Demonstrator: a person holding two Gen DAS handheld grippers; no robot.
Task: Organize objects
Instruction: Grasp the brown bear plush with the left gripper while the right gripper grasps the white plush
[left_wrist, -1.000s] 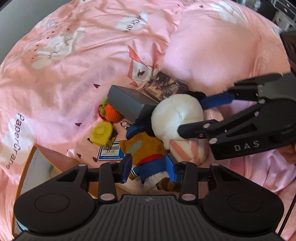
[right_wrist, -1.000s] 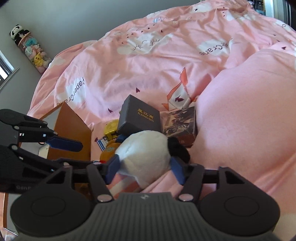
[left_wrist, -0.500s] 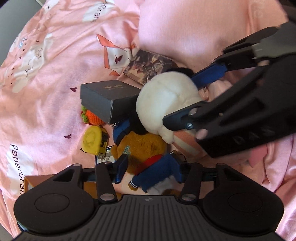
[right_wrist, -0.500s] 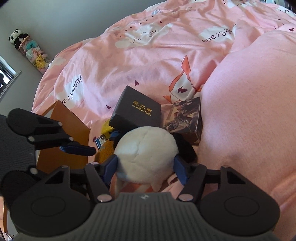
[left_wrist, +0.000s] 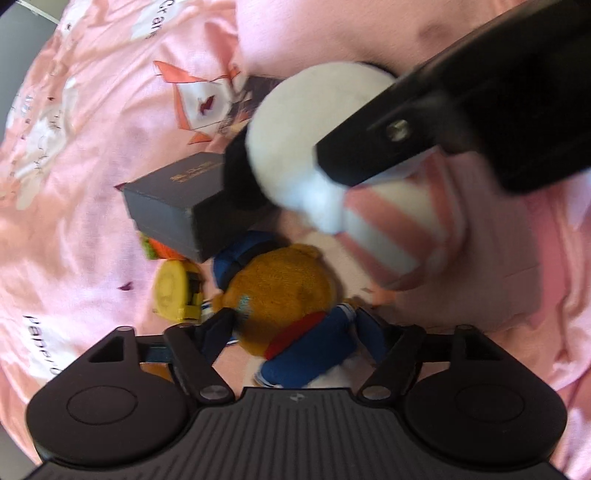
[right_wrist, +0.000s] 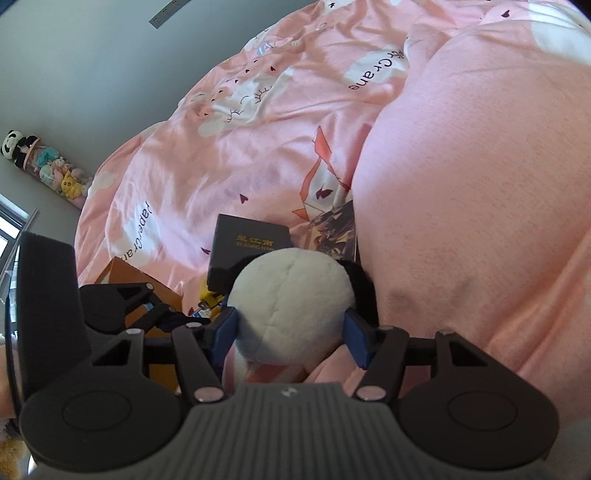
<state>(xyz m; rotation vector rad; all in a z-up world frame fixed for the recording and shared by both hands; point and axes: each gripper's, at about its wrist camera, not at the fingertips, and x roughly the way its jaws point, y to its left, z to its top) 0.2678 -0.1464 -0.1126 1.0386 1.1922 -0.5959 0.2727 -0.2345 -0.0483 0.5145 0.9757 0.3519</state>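
Note:
A brown bear plush in a blue sailor suit lies on the pink bedspread. It sits between the fingers of my left gripper. The jaws are opening and stand wide, and the pads do not press on it. My right gripper is shut on the round white head of a white plush with black ears and a pink-striped body. That plush hangs just above and beyond the bear. In the left wrist view the right gripper's black frame fills the upper right.
A dark grey box with gold lettering lies beyond the bear, with a yellow tape measure and an orange knitted toy beside it. A printed card box leans on a big pink pillow. A brown cardboard box stands at the left.
My left gripper's jaws have spread wide around the bear plush, and it has sunk closer and rolled. My right gripper has shifted with the white plush and tightened slightly on its head.

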